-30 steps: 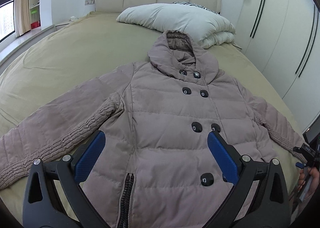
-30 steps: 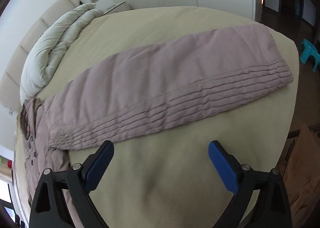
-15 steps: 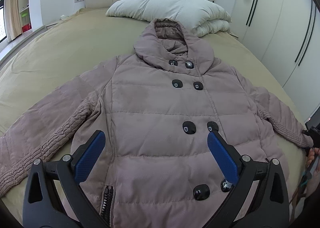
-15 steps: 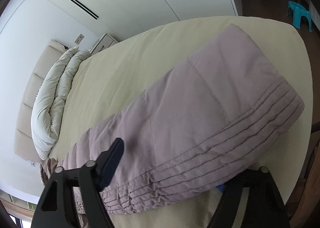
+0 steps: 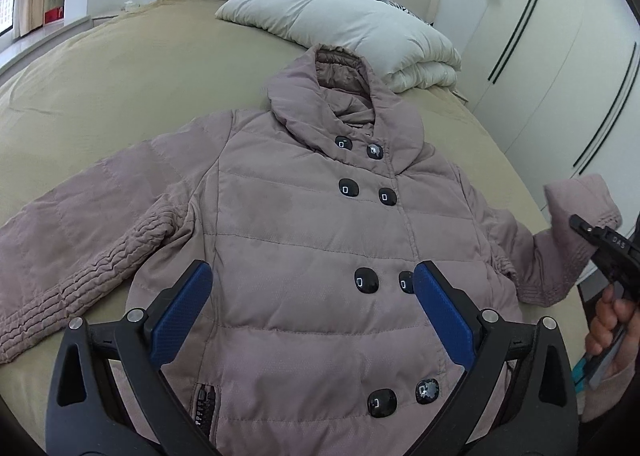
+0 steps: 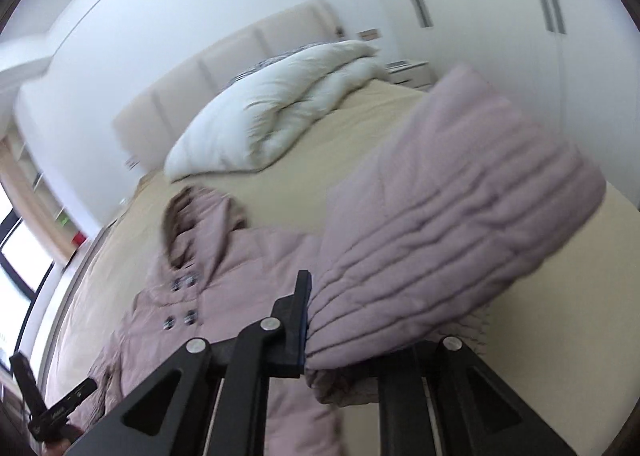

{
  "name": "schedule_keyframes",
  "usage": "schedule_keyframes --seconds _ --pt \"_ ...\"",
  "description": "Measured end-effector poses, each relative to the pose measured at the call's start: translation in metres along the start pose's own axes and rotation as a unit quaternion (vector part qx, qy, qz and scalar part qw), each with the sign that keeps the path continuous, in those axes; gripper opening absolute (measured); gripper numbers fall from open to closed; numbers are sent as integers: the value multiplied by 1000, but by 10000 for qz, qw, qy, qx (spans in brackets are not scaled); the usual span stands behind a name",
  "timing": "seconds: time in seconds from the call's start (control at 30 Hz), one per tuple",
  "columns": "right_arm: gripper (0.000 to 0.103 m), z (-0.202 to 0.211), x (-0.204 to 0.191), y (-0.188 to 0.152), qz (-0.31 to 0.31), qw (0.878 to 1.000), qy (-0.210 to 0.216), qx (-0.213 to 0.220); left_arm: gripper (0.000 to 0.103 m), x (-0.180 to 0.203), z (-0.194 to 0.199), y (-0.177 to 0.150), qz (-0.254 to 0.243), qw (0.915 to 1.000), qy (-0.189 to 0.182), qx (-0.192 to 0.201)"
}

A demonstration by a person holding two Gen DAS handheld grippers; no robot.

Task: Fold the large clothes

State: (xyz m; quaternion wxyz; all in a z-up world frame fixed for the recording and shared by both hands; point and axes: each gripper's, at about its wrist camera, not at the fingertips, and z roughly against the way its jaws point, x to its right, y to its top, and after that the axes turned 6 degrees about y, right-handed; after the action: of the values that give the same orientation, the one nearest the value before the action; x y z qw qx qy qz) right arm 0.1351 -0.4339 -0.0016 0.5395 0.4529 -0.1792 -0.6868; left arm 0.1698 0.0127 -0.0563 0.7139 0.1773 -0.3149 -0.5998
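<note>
Sleeve (image 6: 440,240) in right tongs (image 6: 360,340) — lifted.

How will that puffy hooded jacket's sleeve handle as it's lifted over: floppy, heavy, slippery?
Probably floppy: the sleeve bends and droops beyond the right gripper shut on its cuff. Likely light for its bulk, being quilted and puffy. The jacket shell looks smooth, so possibly slippery.
</note>
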Motion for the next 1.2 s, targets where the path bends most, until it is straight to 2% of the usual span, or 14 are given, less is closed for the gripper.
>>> schedule_keyframes --seconds 0.1,0.2,0.23,0.27,0.3,0.5,0.63,0.67,0.73,0.77,0.8,0.9,1.03,1.2 --pt "17 -45 -69 -19 436 9969 489 -433 102 -18 1 3 272 9995 -140 6" --pt "42 -88 -106 -50 509 9920 768 -867 102 -33 -4 7 507 9982 -317 -104" --pt "66 -103 -115 -63 520 9894 914 -998 102 -36 -7 8 562 9977 -353 -160" --pt "81 -111 -119 -73 463 9881 968 -1101 102 -38 -10 9 603 9971 -413 -226" --pt "84 -115 -122 -81 402 9876 981 -1155 102 -38 -13 10 638 9964 -490 -283" --pt "87 -89 -110 -95 486 9880 991 -1084 102 -2 -55 21 690 9876 -1088 -900" --pt "88 -59 -72 -96 -112 9880 1164 -1008 102 33 -112 36 537 9813 -1234 -1376" --pt "88 -54 -63 -96 -254 9884 1140 -967 98 40 -127 38 512 9786 -1273 -1532" --pt "88 -37 -36 -98 -555 9887 1103 -846 78 53 -148 41 361 9772 -1172 -1735" --pt "88 -31 -25 -98 -702 9883 1088 -804 56 59 -155 43 278 9773 -1092 -1795" --pt "88 -27 -16 -98 -817 9878 1078 -769 45 63 -161 44 186 9778 -944 -1863" --pt "88 -19 11 -100 -1145 9864 963 -683 26 69 -170 51 62 9768 -968 -1908" --pt "88 -20 31 -96 -1477 9821 990 -626 18 47 -150 64 144 9847 -866 -1505" --pt "88 -29 38 -76 -1752 9742 1301 -580 18 -34 -130 72 820 9909 -308 -1025"
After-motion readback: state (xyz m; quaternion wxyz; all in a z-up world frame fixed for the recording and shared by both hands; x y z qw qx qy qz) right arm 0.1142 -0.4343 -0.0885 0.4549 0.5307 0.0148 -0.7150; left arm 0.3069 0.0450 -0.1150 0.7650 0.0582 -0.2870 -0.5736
